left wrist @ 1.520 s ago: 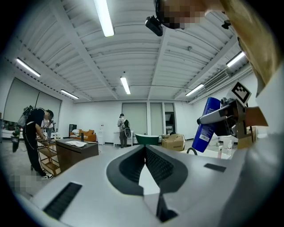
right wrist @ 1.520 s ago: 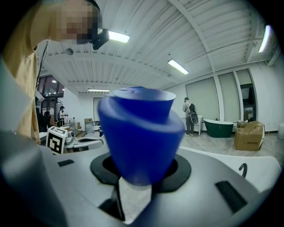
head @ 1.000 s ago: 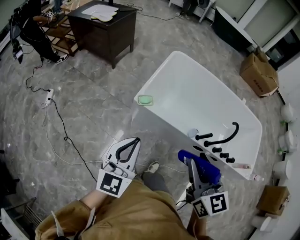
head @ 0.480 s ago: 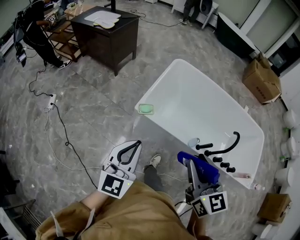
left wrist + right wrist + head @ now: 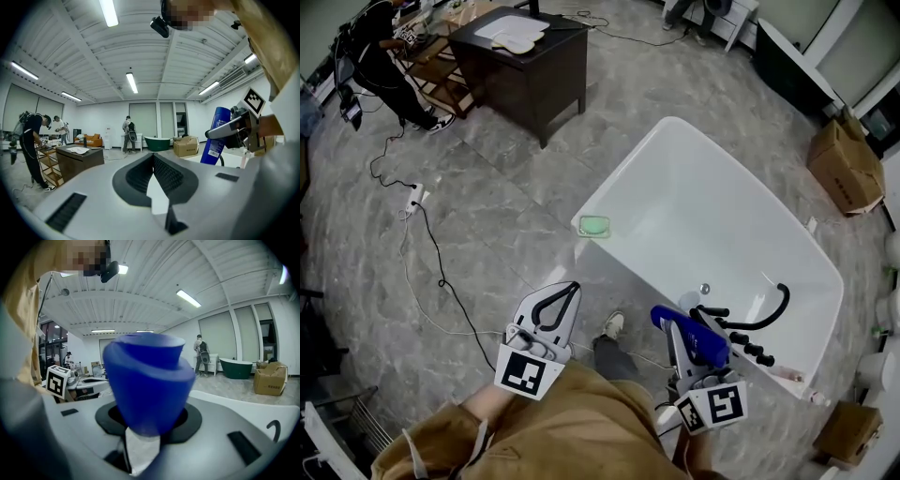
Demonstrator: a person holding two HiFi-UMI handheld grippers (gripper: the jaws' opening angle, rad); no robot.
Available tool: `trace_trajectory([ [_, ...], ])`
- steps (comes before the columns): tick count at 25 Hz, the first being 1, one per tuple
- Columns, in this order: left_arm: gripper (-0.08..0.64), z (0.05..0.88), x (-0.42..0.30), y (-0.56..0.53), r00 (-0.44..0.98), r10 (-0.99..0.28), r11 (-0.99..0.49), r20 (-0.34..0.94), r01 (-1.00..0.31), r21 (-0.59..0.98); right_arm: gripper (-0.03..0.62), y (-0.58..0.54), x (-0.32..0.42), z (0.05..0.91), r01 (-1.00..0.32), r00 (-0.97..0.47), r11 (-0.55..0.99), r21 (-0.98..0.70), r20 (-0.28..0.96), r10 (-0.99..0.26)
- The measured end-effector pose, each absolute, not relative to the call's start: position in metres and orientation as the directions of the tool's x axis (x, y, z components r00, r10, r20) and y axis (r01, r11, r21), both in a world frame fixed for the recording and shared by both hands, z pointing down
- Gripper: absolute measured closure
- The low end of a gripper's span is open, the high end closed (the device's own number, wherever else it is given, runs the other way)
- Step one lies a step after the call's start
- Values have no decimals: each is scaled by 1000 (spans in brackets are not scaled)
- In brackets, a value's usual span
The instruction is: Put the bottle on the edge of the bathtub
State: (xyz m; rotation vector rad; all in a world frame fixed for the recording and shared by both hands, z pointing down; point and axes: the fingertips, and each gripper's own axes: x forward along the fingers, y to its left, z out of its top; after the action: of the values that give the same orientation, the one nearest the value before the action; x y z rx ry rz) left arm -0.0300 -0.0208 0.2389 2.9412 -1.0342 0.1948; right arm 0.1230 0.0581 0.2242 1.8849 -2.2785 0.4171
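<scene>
- The tall blue plastic bottle [image 5: 705, 344] is clamped in the right gripper [image 5: 682, 339]. The jaws squeeze its body and the right gripper view is basically all blue.
- The bottle isn't resting on anything. It hangs in the air at the near rim of the white freestanding bathtub [image 5: 712, 206], at the tub's right end. From the left gripper's side it looks close to upright.
- Just beside it on that end of the rim is the black tap set with the curved spout [image 5: 750, 319].
- A pale green soap-looking thing [image 5: 594, 226] sits on the rim's far-left corner, well apart from the bottle.
- The left gripper [image 5: 555, 302] is empty, with its jaws closed together, held out over the grey stone floor [image 5: 487, 216].
- My read is that this is the carry-in step, and the set-down hasn't started.
- Next it probably needs a flat bare bit of rim clear of the taps. Lower the bottle base-first until it sits square, then let the jaws go. The rim looks narrow, so an off-centre bottle could tip into the tub.
</scene>
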Motion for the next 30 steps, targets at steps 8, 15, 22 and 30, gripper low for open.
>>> trace_trajectory([
  [8,554,253,7,-41,768,-627,-777,134,-628,-38,437,29,142,239,-970,-242,230,-75,320,-916],
  [15,554,273,12,-41,774,-611,-791,165,-605,-90,437,12,154,251,-969,-246,244,-48,332,-911],
  [22,554,291,5,-49,751,-633,-772,190,-631,-77,437,-10,149,270,-960,-272,277,-38,356,-894],
  [30,552,312,3,-66,725,-652,-751,220,-658,-59,437,-35,150,302,-953,-291,302,-35,391,-873],
])
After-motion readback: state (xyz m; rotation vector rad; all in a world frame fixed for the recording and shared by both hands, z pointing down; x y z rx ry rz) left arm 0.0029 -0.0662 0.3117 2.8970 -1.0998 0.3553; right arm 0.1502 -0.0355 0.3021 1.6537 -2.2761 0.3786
